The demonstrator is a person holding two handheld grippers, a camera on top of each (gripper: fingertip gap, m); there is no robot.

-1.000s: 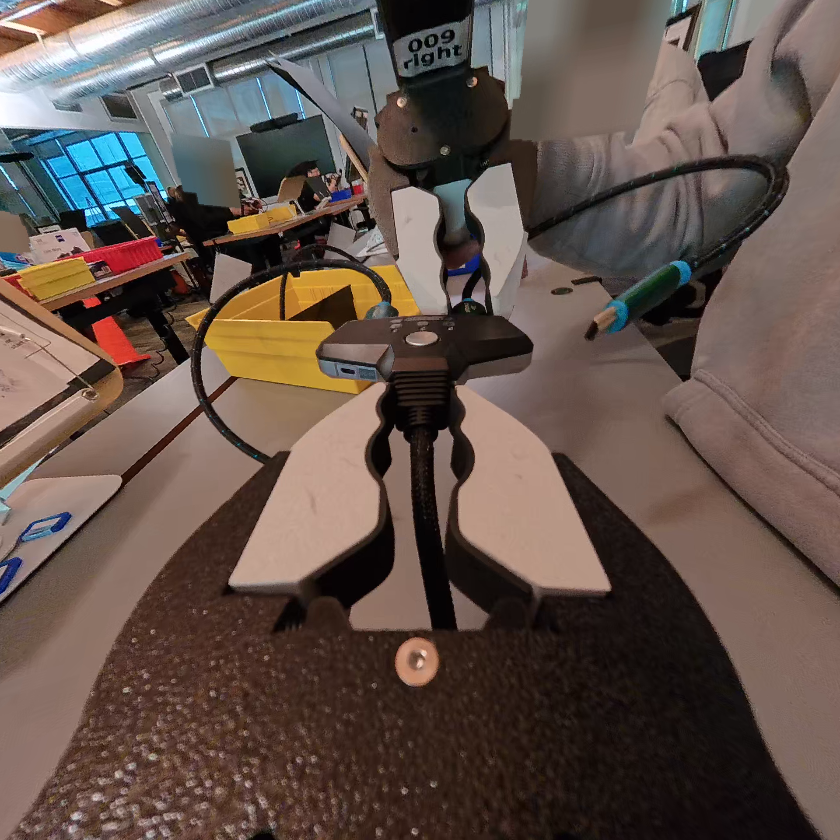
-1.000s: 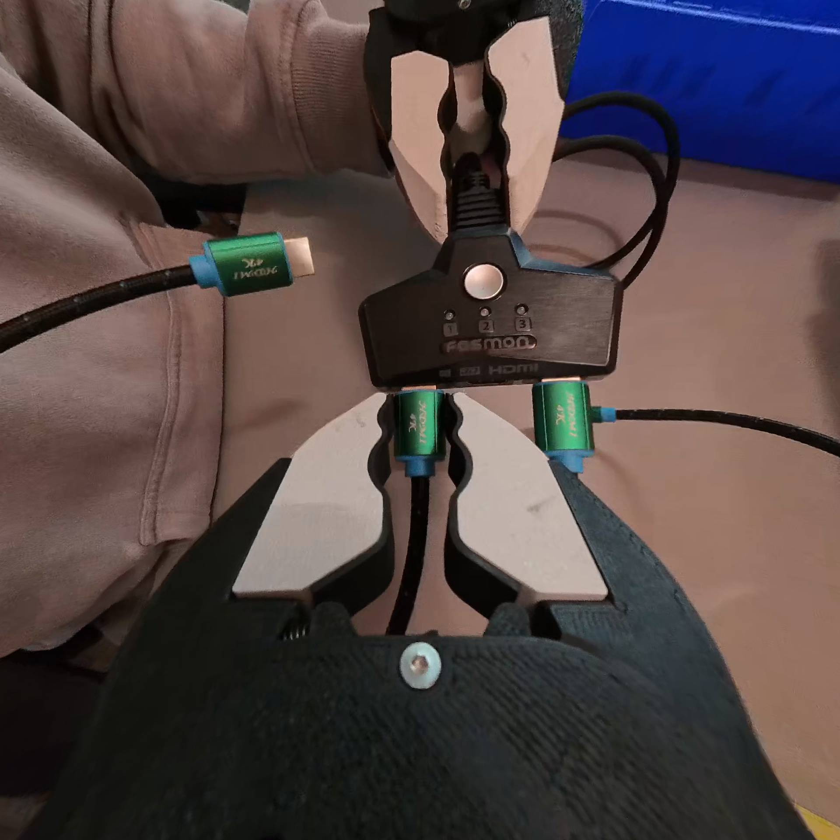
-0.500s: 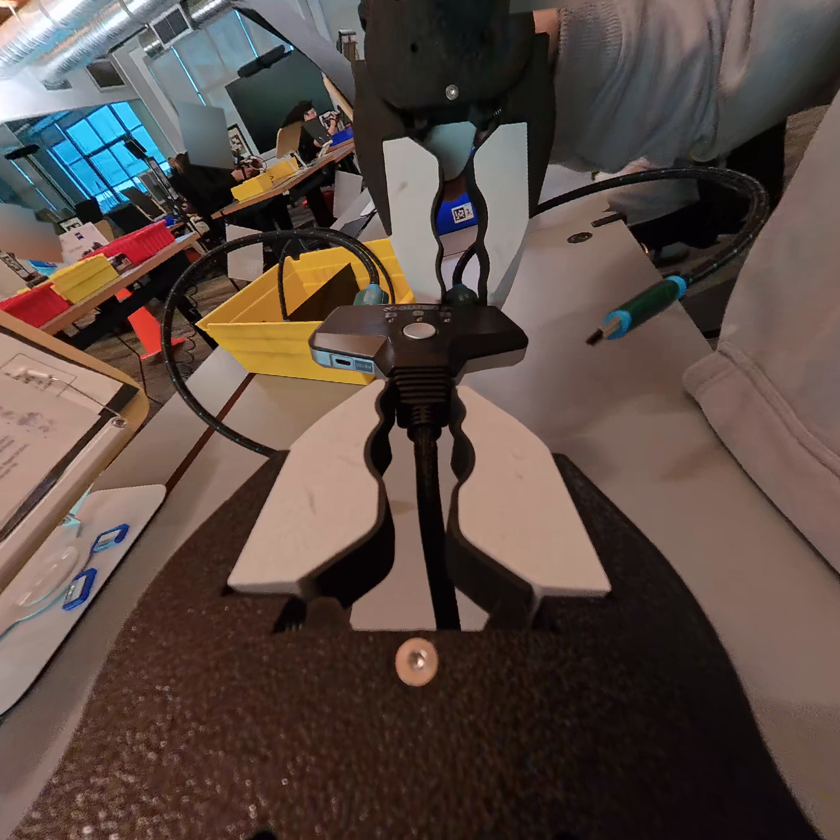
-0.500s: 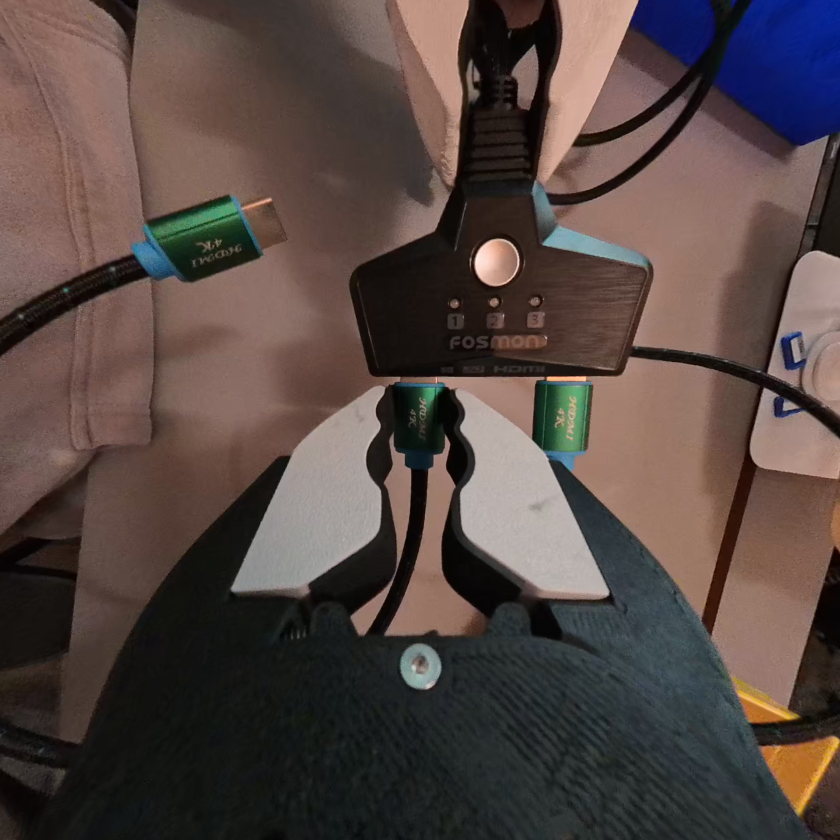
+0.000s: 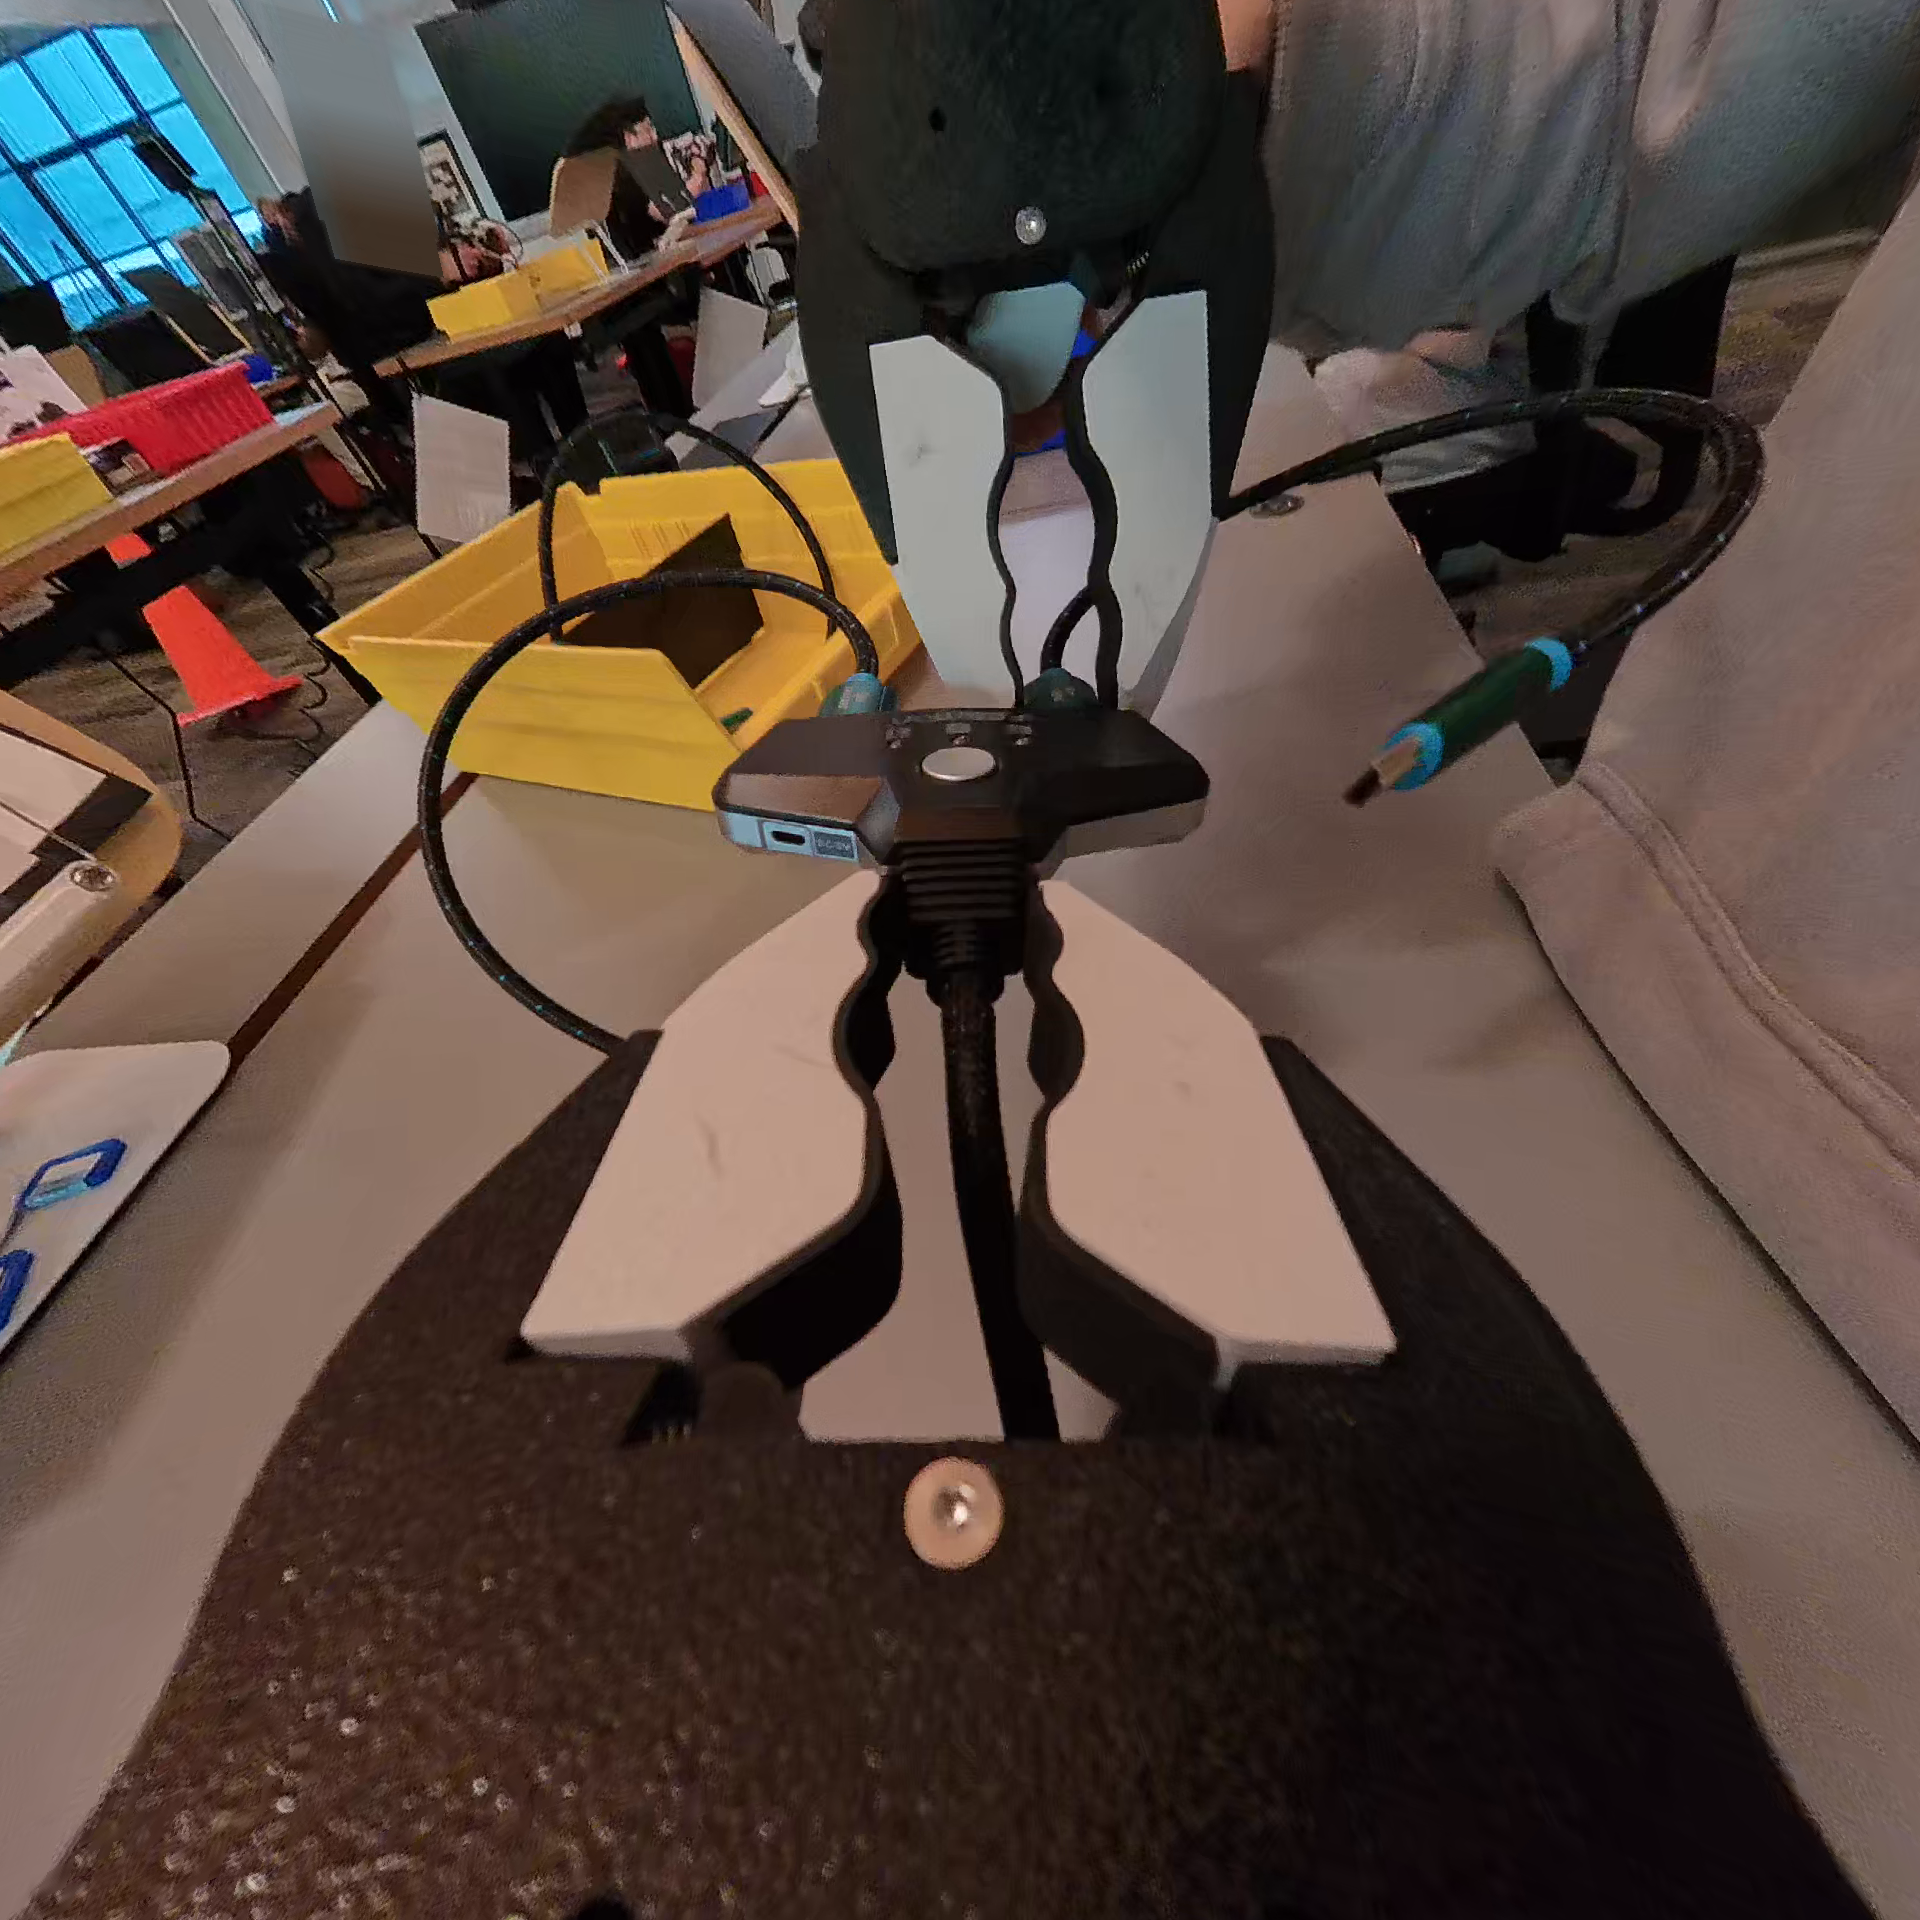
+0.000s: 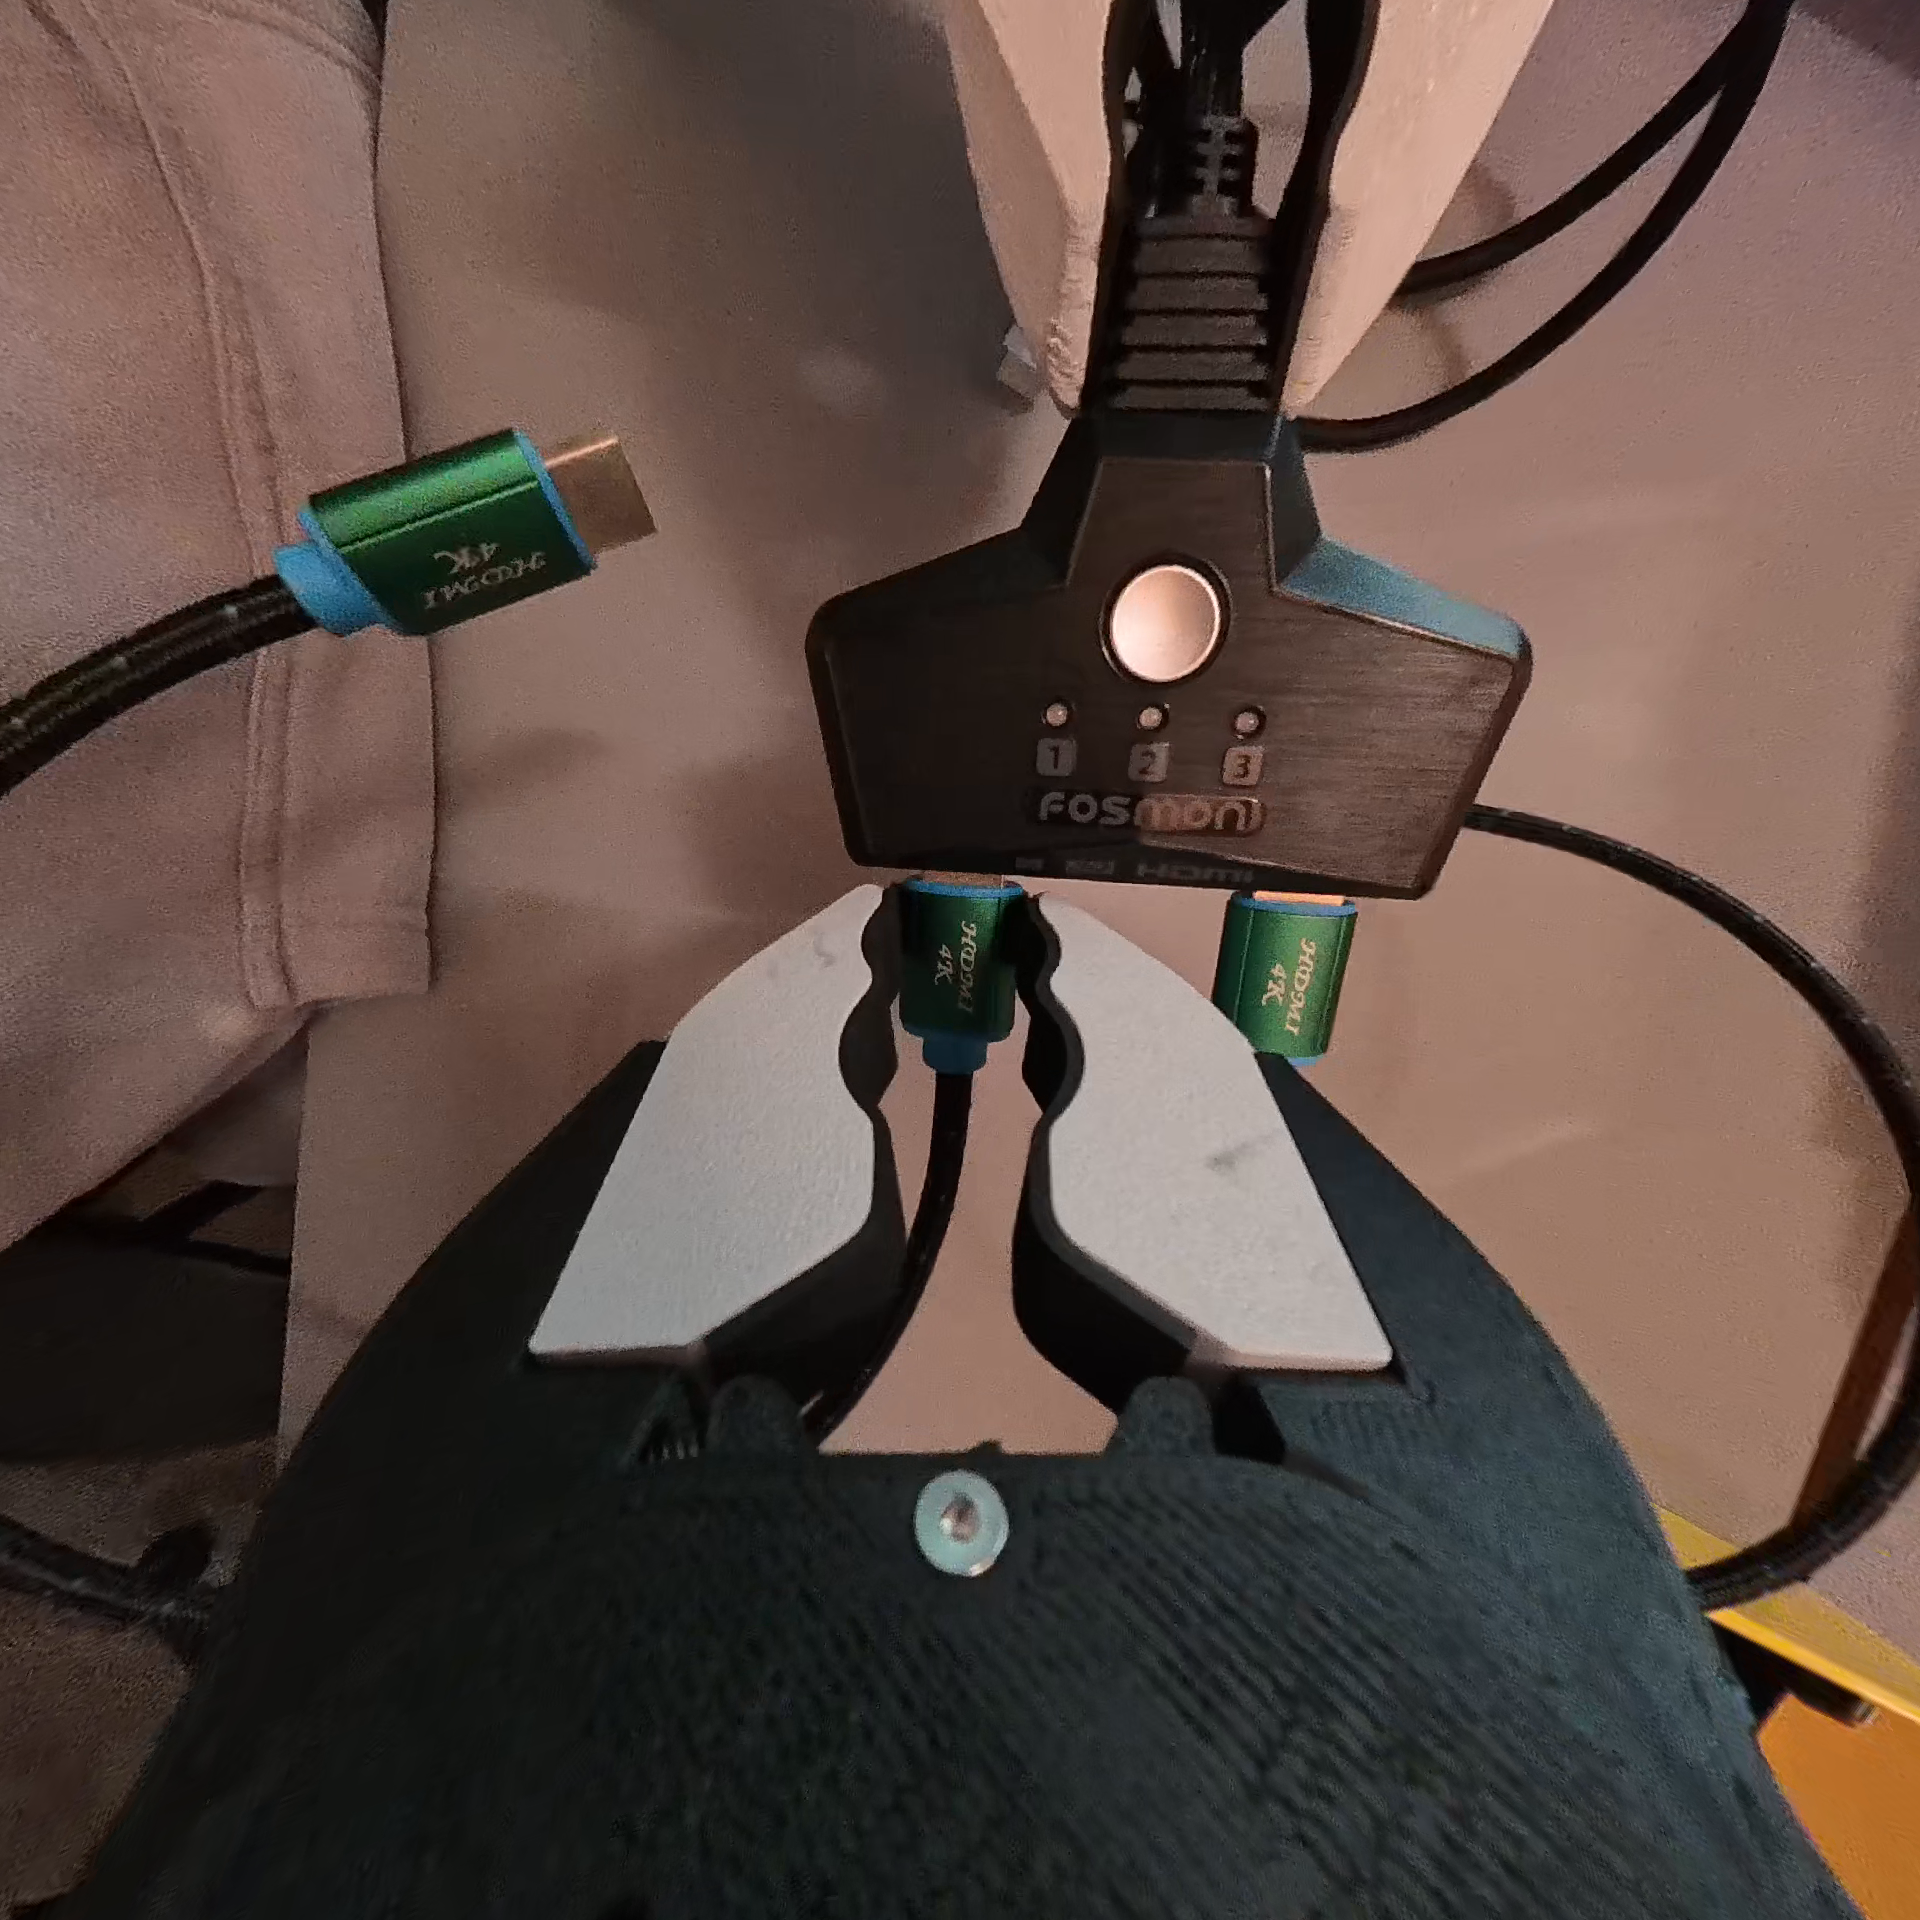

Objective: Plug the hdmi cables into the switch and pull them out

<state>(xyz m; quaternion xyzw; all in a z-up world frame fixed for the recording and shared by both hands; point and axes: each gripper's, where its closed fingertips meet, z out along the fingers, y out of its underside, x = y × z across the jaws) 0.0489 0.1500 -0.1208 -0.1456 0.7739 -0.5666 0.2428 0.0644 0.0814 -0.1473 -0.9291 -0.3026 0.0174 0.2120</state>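
Meanwhile yellow bin (image 5: pixel 582 717) holds cable loop (image 5: pixel 665 457).

I brought the two grippers closer together, so the right gripper (image 5: pixel 1049 665) filled more of the left wrist view than a second before. The switch (image 6: pixel 1164 717) tilted as I lifted it, and it swung from near the blue bin toward the surface (image 6: pixel 1558 1039) edge where the yellow bin (image 5: pixel 623 686) sits. The middle plug (image 6: pixel 956 977) eased back slightly: a sliver of its metal tip showed at the port. The loose plug (image 6: pixel 457 535) drifted nearer the switch.
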